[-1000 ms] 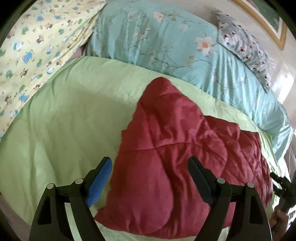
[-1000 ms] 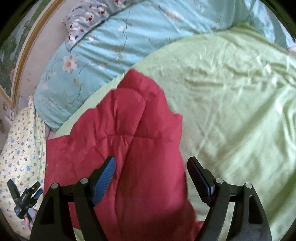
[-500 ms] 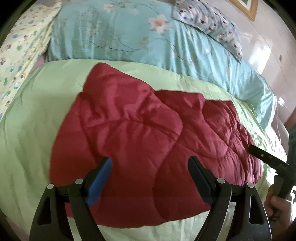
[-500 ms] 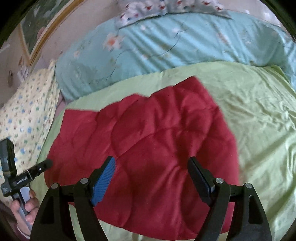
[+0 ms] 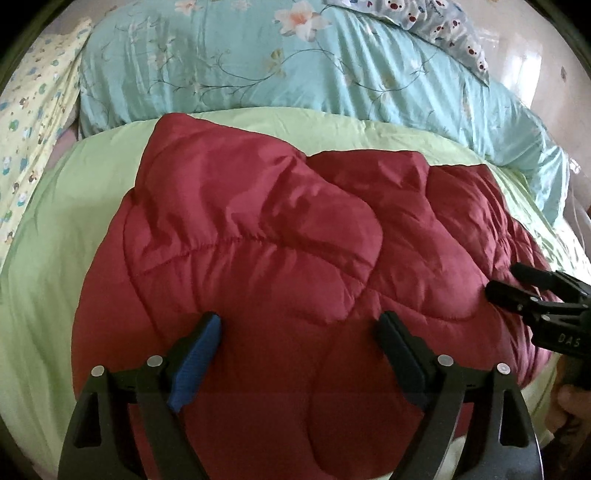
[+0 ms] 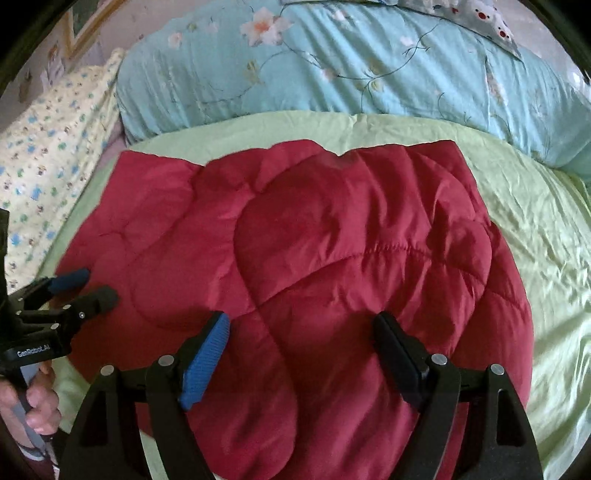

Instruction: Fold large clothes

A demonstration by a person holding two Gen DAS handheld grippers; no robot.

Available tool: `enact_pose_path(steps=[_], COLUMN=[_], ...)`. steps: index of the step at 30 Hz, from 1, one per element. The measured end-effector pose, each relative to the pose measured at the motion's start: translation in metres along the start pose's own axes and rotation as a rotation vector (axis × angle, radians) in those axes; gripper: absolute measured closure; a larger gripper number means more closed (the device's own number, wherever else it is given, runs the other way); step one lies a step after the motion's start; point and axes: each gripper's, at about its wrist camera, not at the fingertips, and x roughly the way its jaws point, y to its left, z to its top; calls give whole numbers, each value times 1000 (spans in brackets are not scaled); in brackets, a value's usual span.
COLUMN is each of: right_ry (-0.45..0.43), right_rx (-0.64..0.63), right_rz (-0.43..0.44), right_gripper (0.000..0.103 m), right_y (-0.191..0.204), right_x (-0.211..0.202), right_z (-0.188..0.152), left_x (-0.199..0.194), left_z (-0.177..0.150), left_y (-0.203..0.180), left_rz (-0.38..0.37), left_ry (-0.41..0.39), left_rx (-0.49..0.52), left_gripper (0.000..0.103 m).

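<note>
A dark red quilted padded garment [image 5: 280, 258] lies bunched and partly folded on a light green bedsheet [image 5: 48, 236]; it also shows in the right wrist view [image 6: 325, 251]. My left gripper [image 5: 299, 332] is open and empty, just above the garment's near part. My right gripper [image 6: 301, 332] is open and empty over the garment's near middle. The right gripper shows at the right edge of the left wrist view [image 5: 517, 280]. The left gripper shows at the left edge of the right wrist view [image 6: 90, 286], held by a hand, over the garment's left edge.
A light blue floral duvet [image 5: 295, 62] lies rolled along the far side of the bed. A yellow patterned pillow [image 5: 29, 122] sits at the far left. A grey bear-print pillow [image 5: 436, 26] lies on the duvet. The green sheet [image 6: 546, 236] spreads to the right.
Both views have swung toward the garment's middle and closer in. Each gripper now shows nearer in the other's view. Both stay open; the garment lies as before.
</note>
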Motion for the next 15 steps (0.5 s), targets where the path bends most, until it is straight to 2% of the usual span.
enact_pose_path(steps=[9, 15], right_ry=[15, 36], right_rx=[23, 54], right_rz=[-29, -40], right_gripper=[20, 20], right_y=[-12, -33], right_x=[15, 39], right_z=[17, 42], left_x=[23, 61], left_z=[23, 52], left_y=[4, 24], left_rz=[18, 33], left_ry=[8, 58], left_rx=[-27, -119], left_gripper=[14, 14])
